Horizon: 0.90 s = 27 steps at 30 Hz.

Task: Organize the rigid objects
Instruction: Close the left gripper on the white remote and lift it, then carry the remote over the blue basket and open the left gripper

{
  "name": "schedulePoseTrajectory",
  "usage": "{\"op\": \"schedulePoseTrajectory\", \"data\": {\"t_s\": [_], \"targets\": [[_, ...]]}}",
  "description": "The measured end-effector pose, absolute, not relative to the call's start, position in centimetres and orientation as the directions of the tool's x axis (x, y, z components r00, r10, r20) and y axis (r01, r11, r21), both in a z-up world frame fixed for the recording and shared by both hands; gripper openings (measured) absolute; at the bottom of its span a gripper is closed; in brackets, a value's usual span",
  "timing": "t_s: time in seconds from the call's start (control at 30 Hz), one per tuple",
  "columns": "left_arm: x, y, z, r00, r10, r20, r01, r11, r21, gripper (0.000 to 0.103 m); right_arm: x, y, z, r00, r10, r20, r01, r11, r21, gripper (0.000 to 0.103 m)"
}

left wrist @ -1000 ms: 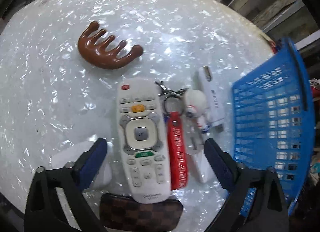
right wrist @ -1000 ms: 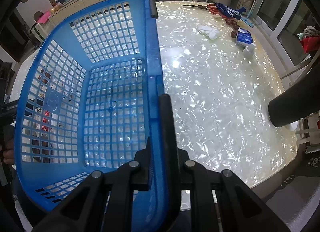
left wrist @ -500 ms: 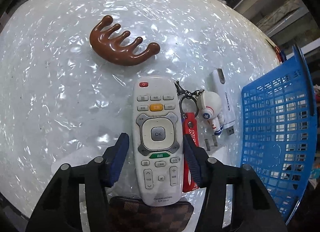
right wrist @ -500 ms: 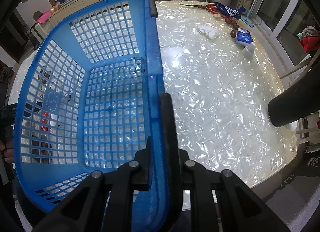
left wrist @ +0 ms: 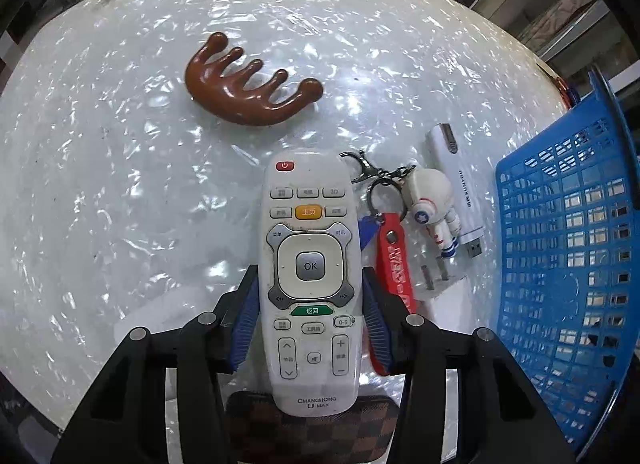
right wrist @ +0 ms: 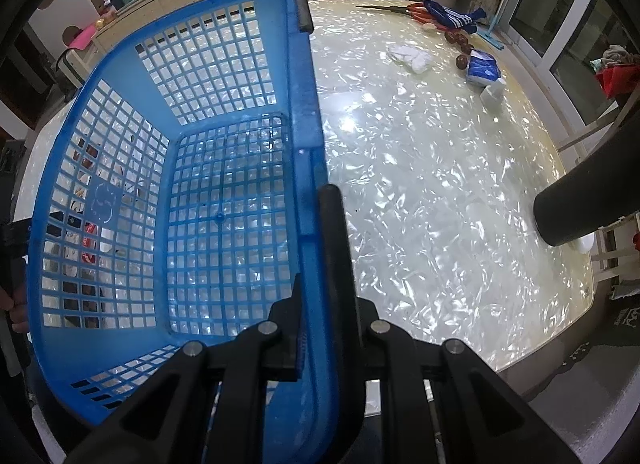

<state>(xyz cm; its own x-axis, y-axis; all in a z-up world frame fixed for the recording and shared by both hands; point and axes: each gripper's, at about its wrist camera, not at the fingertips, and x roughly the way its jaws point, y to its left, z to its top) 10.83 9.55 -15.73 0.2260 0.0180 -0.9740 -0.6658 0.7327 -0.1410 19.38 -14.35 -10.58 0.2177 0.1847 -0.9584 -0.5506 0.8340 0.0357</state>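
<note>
A white remote [left wrist: 310, 224] lies lengthwise on the pearly table [left wrist: 120, 184], its near end resting on a brown chequered wallet [left wrist: 312, 432]. My left gripper [left wrist: 310, 276] points down over it, its jaws closing. The blue pads [left wrist: 248, 316] touch both long sides of the remote. In the right wrist view, my right gripper [right wrist: 316, 248] is shut on the near rim of the blue mesh basket [right wrist: 302, 76], one finger inside and one outside. The basket [left wrist: 568, 248] holds nothing and stands to the right of the remote.
A brown wooden comb [left wrist: 244, 88] lies beyond the remote. To its right are a red strap keychain [left wrist: 396, 260] with an astronaut figure [left wrist: 430, 200], a white USB stick [left wrist: 456, 188] and a white plug [left wrist: 440, 284]. Scissors [right wrist: 404, 10], tissue [right wrist: 410, 56] and a blue packet [right wrist: 484, 70] lie on the far table.
The left gripper's jaws have come in from wide apart onto the remote's sides. The right gripper and the basket have not moved.
</note>
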Motion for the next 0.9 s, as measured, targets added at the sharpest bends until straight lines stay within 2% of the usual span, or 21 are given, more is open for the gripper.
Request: {"op": "schedulePoseTrajectory", "data": {"t_s": [0.17,0.57,0.73,0.9], "targets": [[8.9,8.8,-13.7,0.248,0.069,-0.966,-0.625,0.773,-0.106,0.052,19.1,-14.2,-10.6,0.215,0.193,-0.957,-0.557,0.829,0.042,0.006],[7.1,4.8,-5.3,0.414,0.175,-0.893,-0.445,0.895,-0.031,0.052,18.7,-14.4,-10.2,0.221,0.209,-0.953,-0.567,0.822,0.048,0.005],[7.3,2.4,-1.9,0.538,0.153,-0.829,-0.336,0.941,-0.044,0.052,18.7,-14.6,-10.0,0.223,0.220,-0.950,-0.561,0.826,0.060,0.005],[7.9,-1.0,0.3,0.661,0.076,-0.747,-0.156,0.987,-0.038,0.052,18.6,-14.7,-9.9,0.225,0.230,-0.947,-0.562,0.825,0.066,0.005]]}}
